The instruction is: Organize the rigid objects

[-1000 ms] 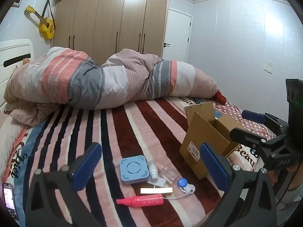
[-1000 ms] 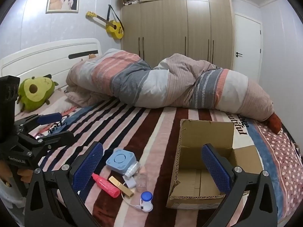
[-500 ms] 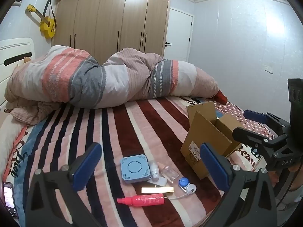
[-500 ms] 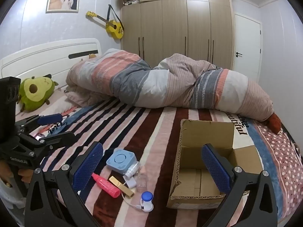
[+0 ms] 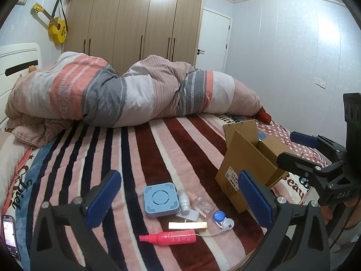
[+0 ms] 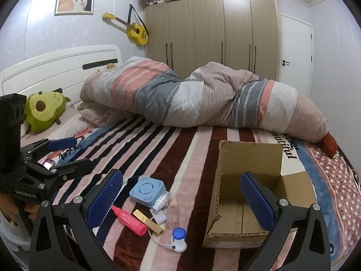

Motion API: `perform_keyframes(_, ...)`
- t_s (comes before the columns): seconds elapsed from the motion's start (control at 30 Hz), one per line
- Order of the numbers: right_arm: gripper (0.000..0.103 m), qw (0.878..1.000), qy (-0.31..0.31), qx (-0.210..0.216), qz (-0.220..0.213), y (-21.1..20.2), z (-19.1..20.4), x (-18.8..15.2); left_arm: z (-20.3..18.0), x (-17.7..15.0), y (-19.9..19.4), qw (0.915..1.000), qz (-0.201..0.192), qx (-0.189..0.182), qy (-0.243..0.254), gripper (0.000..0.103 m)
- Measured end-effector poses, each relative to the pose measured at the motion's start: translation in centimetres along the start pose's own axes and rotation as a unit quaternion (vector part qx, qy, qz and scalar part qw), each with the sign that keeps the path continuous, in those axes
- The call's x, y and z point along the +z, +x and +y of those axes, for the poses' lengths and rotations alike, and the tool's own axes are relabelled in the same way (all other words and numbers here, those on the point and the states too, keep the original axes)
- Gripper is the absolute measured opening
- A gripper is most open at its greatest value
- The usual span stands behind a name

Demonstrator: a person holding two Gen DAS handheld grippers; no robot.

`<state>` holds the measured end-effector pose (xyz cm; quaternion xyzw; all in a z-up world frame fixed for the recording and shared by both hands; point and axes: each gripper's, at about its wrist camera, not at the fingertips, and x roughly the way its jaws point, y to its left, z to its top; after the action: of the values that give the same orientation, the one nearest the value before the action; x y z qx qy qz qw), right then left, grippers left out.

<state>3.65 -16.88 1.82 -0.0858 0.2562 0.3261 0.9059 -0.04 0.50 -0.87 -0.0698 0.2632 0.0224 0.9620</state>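
A cluster of small items lies on the striped blanket: a light blue square box (image 5: 160, 199) (image 6: 146, 191), a pink bottle (image 5: 171, 237) (image 6: 130, 221), a gold bar (image 5: 187, 225) (image 6: 148, 221), a white bottle (image 5: 183, 202), a clear case (image 5: 203, 206) and a blue-white contact lens case (image 5: 222, 220) (image 6: 178, 239). An open cardboard box (image 5: 248, 164) (image 6: 246, 194) stands to their right. My left gripper (image 5: 179, 197) is open above the cluster. My right gripper (image 6: 181, 198) is open and empty between cluster and box.
A rolled striped duvet (image 5: 126, 94) lies across the far side of the bed. A phone (image 5: 10, 234) lies at the left edge. An avocado plush (image 6: 44, 110) sits by the headboard. A wardrobe and door stand behind.
Both grippers have drifted slightly; the left view shifted a little to the right. Nothing on the bed has moved.
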Motion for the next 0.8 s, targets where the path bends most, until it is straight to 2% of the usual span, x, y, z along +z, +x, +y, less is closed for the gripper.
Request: perform_keyframes(0.8,0.103,1.000,-0.002,0.004,0.003,-0.05,0.31,-0.26,0.39,0.17,0.05,1.0000,0.001,0.005,-0.004,0.103)
